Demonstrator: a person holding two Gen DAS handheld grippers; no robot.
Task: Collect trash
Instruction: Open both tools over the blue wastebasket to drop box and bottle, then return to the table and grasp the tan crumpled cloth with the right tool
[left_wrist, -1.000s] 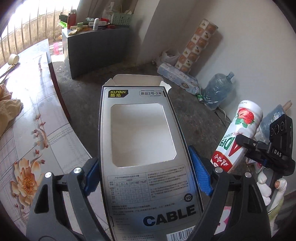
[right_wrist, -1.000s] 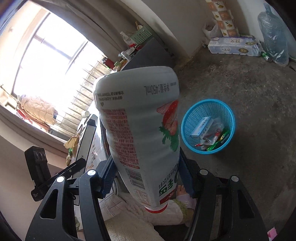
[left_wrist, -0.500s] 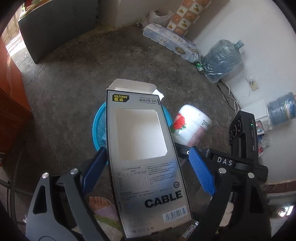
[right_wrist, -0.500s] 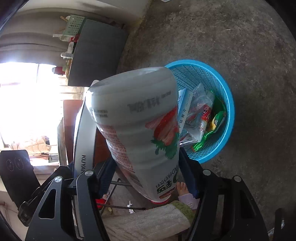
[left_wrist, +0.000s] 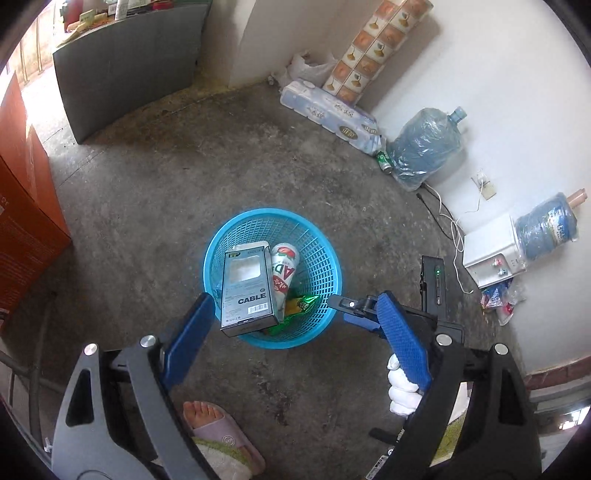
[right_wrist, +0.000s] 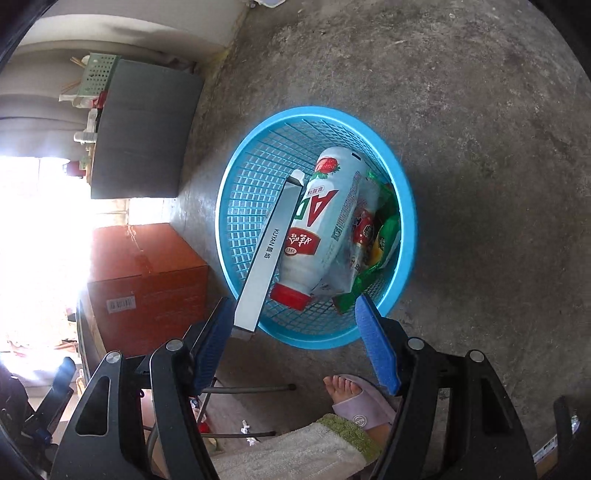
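Blue mesh basket (left_wrist: 325, 258): stands on the concrete floor; it is the landmark for every line below.
Cable box (left_wrist: 248, 288): leans in the basket's near side, its lower end poking up over the near rim; it looks released, though whether it has settled cannot be told.
Strawberry drink bottle (right_wrist: 325, 221): lies inside the basket, right beside the box, red cap toward the near rim, on top of green and red wrappers.
Left gripper (left_wrist: 295, 343): hovers above the basket's near rim, blue fingers (left_wrist: 404, 341) spread wide, nothing between them.
Right gripper (right_wrist: 295, 343): also over the near rim, fingers (right_wrist: 376, 343) apart and bare; the left one sits just beside the box's protruding end, contact unclear.
Step in hand: letting go of both pieces over the basket.
Doing it well: lift both grippers straight up from the rim so no finger catches the box end and levers it out.
Risk: the tall box may tip over the rim.
Person's foot (right_wrist: 364, 400): in a slipper, near the basket's close side.
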